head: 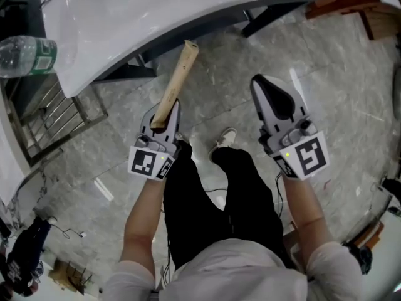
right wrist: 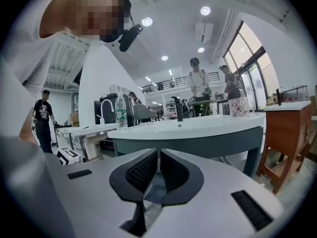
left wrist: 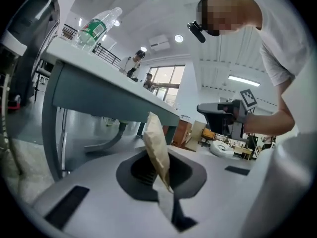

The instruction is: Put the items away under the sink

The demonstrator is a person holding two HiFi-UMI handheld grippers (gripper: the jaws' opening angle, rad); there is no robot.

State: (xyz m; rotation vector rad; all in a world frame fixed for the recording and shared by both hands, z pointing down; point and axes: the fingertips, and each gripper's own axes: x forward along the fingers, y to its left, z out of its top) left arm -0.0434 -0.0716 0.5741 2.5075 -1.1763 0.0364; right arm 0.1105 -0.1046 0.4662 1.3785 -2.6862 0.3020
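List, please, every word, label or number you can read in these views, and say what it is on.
No text can be read anywhere.
Green label on the plastic bottle: print too blurred to read.
Left marker cube and right marker cube: black-and-white square patterns, no words.
Long tan item: no print visible.

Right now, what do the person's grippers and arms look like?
The left gripper and right gripper are matching light grey shells with black ribbed jaw pads. Each carries a white cube printed with black square markers, with a small green light beside it. The arms are bare below short white sleeves.
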